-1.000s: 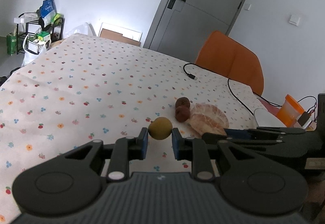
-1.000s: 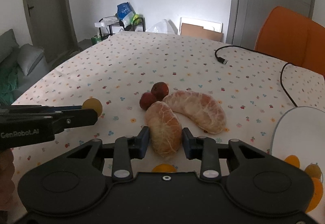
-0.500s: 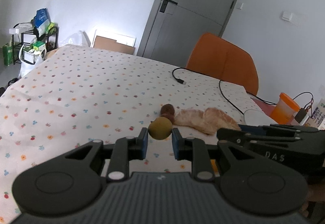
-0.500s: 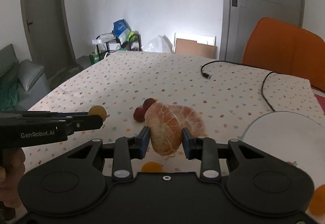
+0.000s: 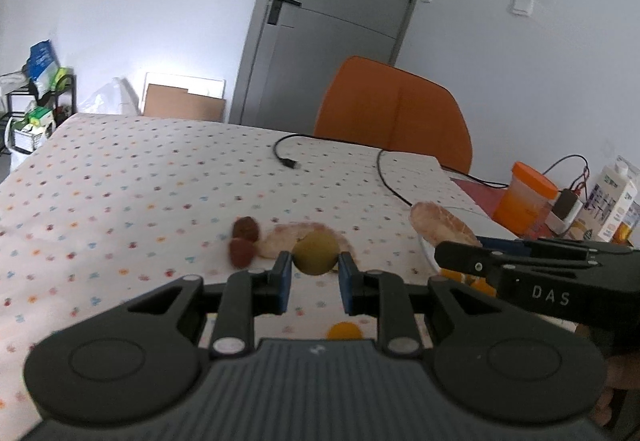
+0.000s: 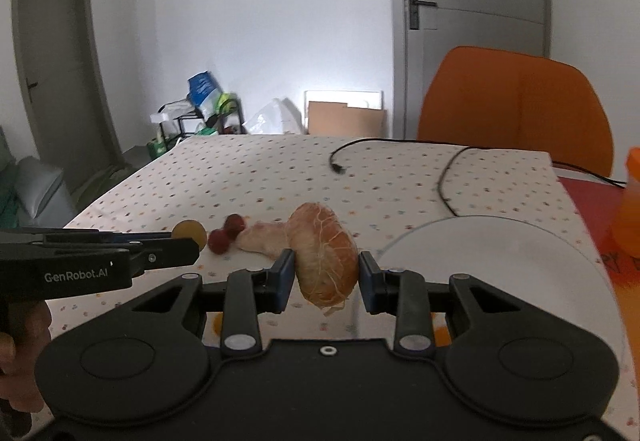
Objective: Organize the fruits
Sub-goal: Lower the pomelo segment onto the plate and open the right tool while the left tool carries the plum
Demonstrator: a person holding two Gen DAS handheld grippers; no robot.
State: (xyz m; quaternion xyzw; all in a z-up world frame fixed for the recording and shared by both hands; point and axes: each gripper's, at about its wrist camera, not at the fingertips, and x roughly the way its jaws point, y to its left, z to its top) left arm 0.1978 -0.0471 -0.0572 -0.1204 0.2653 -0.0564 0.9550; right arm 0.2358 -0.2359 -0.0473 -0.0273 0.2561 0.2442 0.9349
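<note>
My left gripper (image 5: pixel 315 272) is shut on a small round yellow-green fruit (image 5: pixel 315 253) and holds it above the table. My right gripper (image 6: pixel 326 276) is shut on a peeled pomelo segment (image 6: pixel 325 264), lifted beside the white plate (image 6: pixel 500 253). The segment also shows in the left wrist view (image 5: pixel 440 227). A second pomelo segment (image 6: pixel 262 237) and two small red fruits (image 6: pixel 226 233) lie on the dotted tablecloth. In the left wrist view they sit just behind the held fruit, the red fruits (image 5: pixel 243 241) to its left. Small orange fruits (image 5: pixel 344 329) lie close under the grippers.
A black cable (image 5: pixel 288 157) runs across the far side of the table. An orange chair (image 5: pixel 394 121) stands behind it. An orange-lidded cup (image 5: pixel 524 197) and a carton (image 5: pixel 612 203) stand at the right. The floral tablecloth (image 5: pixel 120 181) spreads to the left.
Both grippers have risen with their fruits. The right gripper has carried the pomelo segment to the right, toward the white plate.
</note>
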